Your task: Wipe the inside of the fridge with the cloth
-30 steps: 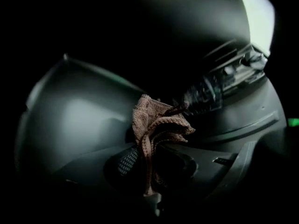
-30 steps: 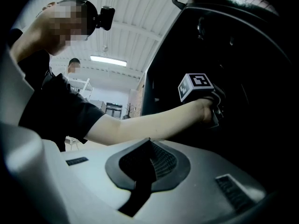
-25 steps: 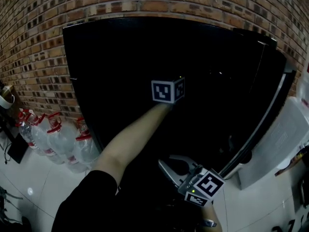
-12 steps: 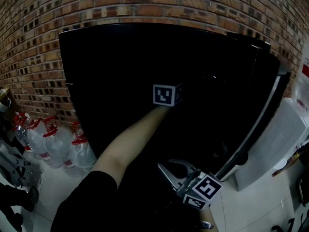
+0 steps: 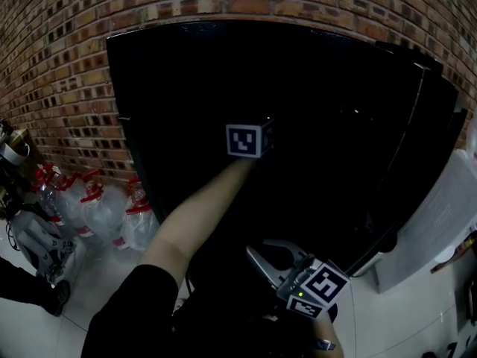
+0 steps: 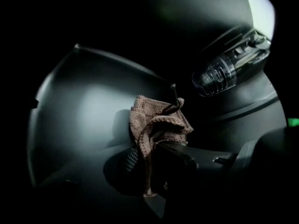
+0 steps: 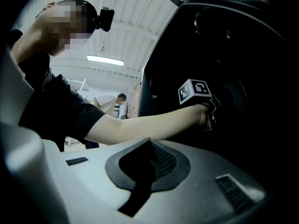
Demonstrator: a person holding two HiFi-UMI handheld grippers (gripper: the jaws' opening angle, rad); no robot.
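The left gripper (image 6: 153,146) reaches deep into the dark fridge (image 5: 186,73). Its jaws squeeze tight on the brown cloth (image 6: 159,120), which bunches up at their tips inside the fridge. The right gripper (image 5: 262,257) hangs low by the fridge's open front, jaws pressed together with nothing in them.

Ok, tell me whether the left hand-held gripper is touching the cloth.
Touching. The left gripper view shows the left hand-held gripper shut on the cloth, which bunches out from between its closed jaws.
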